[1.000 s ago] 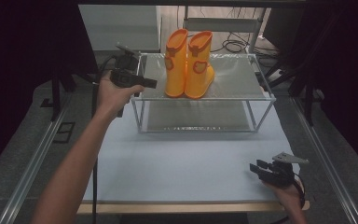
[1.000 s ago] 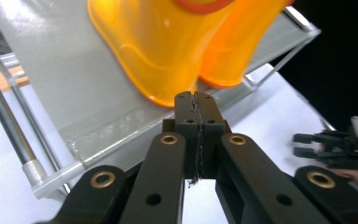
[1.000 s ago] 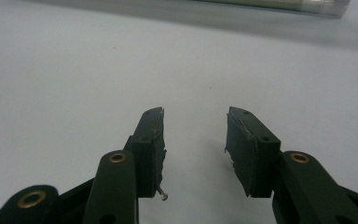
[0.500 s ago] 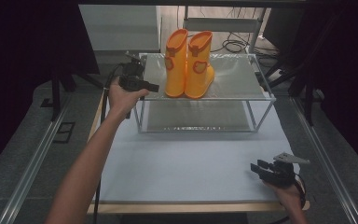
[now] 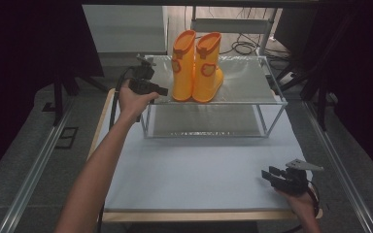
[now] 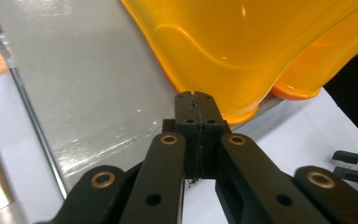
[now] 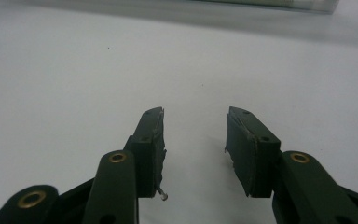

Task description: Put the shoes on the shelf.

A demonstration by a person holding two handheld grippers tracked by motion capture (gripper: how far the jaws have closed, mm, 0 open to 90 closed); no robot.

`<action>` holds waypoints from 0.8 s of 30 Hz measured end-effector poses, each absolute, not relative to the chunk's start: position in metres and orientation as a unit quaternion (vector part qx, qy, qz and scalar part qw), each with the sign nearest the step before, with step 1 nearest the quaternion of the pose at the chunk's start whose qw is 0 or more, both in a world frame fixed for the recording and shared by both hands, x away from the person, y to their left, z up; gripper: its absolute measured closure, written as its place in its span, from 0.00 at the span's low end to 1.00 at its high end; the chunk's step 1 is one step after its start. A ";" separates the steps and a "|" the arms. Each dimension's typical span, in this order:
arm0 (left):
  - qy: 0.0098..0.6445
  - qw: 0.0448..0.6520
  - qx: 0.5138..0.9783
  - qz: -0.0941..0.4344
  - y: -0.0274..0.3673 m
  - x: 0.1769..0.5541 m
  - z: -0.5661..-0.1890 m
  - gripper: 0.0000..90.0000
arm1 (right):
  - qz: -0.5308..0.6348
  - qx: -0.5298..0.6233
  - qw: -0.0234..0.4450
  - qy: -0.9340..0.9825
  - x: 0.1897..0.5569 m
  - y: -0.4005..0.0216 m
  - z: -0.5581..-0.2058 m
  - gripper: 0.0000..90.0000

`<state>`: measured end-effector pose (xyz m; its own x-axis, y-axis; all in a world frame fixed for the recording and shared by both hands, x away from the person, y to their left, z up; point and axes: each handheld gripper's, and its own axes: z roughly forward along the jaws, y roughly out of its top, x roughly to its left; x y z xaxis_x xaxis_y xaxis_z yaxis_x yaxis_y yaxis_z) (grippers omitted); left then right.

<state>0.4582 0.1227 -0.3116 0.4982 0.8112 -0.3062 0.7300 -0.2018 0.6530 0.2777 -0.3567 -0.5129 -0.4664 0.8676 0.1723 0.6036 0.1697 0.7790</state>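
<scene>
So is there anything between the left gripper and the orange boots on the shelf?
Nothing visible. The left gripper, jaws shut and empty, points at the sole edge of the nearer of the orange boots on the shelf, with bare shelf surface around it.

Glossy, smooth orange plastic was seen on the boots, a matt grey sheet on the metal-framed shelf, and matt white on the worktop.

Boots stand on the rack; left tool just beside.
</scene>
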 end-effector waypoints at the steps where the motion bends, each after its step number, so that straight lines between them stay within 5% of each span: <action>1: 0.497 0.388 0.774 0.052 0.120 0.459 -0.312 1.00 | 0.416 0.492 0.159 0.748 0.278 -0.357 -0.513 0.62; 24: 0.496 0.403 0.768 0.035 0.098 0.460 -0.312 1.00 | 0.413 0.494 0.161 0.748 0.277 -0.357 -0.513 0.63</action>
